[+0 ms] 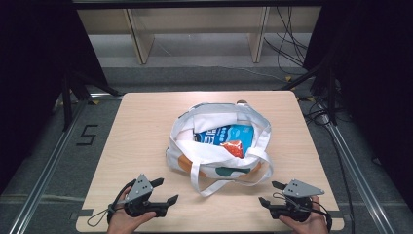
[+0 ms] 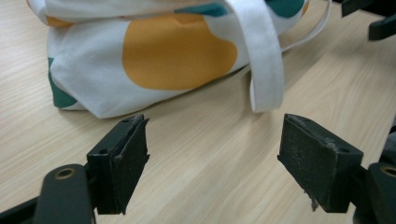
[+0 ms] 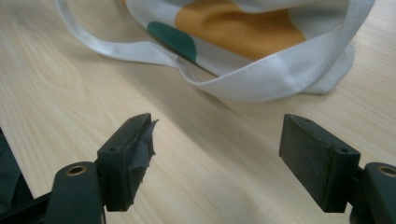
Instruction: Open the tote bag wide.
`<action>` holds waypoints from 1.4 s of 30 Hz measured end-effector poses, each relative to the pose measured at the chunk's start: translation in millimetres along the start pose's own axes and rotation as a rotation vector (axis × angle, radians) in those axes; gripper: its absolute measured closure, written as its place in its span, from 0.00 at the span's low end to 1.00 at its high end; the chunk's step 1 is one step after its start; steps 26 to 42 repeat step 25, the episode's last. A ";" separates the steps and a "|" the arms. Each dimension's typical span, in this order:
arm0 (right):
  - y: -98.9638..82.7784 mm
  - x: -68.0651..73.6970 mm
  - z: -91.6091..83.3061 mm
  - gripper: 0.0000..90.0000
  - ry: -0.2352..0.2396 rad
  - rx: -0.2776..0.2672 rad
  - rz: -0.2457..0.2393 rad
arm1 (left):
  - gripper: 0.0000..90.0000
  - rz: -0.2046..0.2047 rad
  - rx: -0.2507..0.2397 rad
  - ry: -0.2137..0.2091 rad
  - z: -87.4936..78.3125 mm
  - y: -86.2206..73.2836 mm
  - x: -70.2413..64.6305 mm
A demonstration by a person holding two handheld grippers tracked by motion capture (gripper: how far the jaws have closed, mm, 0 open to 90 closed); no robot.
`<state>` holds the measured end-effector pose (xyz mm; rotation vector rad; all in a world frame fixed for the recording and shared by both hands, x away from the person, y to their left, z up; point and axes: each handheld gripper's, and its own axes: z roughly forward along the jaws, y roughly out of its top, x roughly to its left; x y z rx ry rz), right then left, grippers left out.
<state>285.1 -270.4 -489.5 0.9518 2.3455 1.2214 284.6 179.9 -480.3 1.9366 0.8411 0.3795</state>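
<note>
A: The left gripper and right gripper both sit low at the near edge of the table, jaws spread wide, nothing held.

B: And the tote bag?

A: Mid-table, mouth open, a blue packet and a red one inside. Its handle droops onto the wood in front — I'd take a strap flat across the pads, one gripper per side, and lift evenly.

B: Room to move?

A: Bare wood left and right of the bag — but the hands are near the table's front edge, so I'd work forward.
</note>
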 end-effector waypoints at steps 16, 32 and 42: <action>-0.3 -3.0 -1.7 0.30 -0.024 -0.003 0.022 | 0.25 0.007 0.003 -0.007 2.6 -1.6 4.3; -0.1 -3.8 -2.7 0.30 -0.036 -0.004 0.023 | 0.25 -0.014 0.001 -0.004 3.0 -2.1 3.5; -0.1 -3.8 -2.7 0.30 -0.036 -0.004 0.023 | 0.25 -0.014 0.001 -0.004 3.0 -2.1 3.5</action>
